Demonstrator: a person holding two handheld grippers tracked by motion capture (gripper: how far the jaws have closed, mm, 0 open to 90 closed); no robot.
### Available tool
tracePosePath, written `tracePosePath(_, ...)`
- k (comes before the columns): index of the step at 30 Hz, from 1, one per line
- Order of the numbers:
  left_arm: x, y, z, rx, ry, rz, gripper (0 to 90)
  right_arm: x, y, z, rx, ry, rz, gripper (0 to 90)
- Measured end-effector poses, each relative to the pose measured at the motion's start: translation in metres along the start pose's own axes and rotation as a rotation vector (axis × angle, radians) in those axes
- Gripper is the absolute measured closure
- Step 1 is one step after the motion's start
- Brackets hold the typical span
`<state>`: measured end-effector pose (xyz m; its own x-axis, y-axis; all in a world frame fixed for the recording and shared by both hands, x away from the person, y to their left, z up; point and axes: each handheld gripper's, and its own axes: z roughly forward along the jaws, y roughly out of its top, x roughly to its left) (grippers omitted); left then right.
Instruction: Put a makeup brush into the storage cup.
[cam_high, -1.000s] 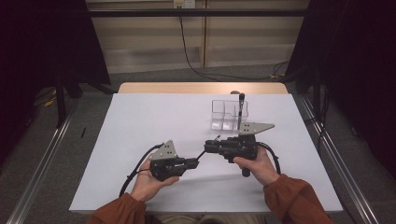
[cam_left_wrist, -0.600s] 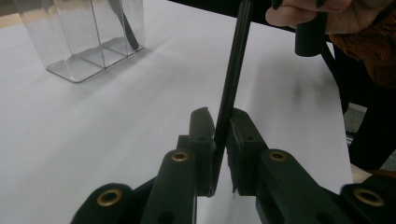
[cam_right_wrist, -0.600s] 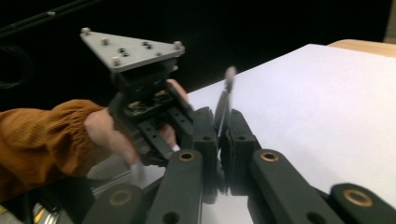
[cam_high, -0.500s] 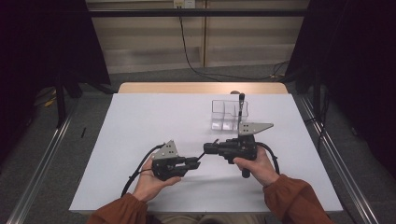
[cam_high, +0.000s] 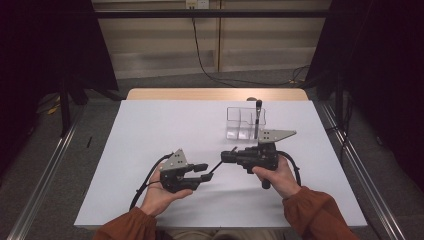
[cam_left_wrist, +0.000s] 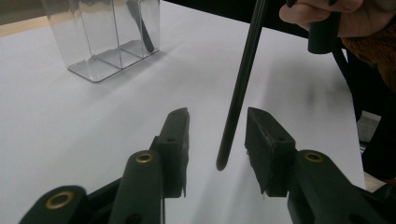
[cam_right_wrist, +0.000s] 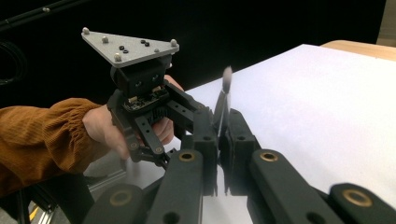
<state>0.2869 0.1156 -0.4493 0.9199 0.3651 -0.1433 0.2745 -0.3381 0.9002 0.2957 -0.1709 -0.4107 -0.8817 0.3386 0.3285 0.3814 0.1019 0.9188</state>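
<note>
Right tool (cam_right_wrist: 219, 133) clamped on blurred brush (cam_right_wrist: 224, 95), left tool (cam_left_wrist: 217, 133) just opened around its handle.

Your left gripper (cam_left_wrist: 217, 128) has just been opening: its two black jaws stand apart, and the thin black brush handle (cam_left_wrist: 240, 84) hangs between them, touching neither pad. Beyond on the white table (cam_left_wrist: 60, 121) stands a clear organizer (cam_left_wrist: 100, 39) with another dark stick inside. Your right hand (cam_left_wrist: 336, 14) sits at the top.
</note>
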Motion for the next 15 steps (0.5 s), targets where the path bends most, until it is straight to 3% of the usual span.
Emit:
tracePosePath(3,0.0,0.001,-0.001,-0.003,0.017,-0.005,52.1,-0.001,0.0,-0.001,0.01,-0.006,-0.002,85.5)
tracePosePath(5,0.0,0.001,-0.002,-0.005,0.03,-0.023,42.9,-0.001,0.001,-0.002,0.016,-0.016,-0.01,85.4)
tracePosePath(15,0.002,0.004,-0.013,-0.016,0.077,-0.051,23.1,-0.004,0.004,-0.011,0.019,-0.071,-0.027,85.4)
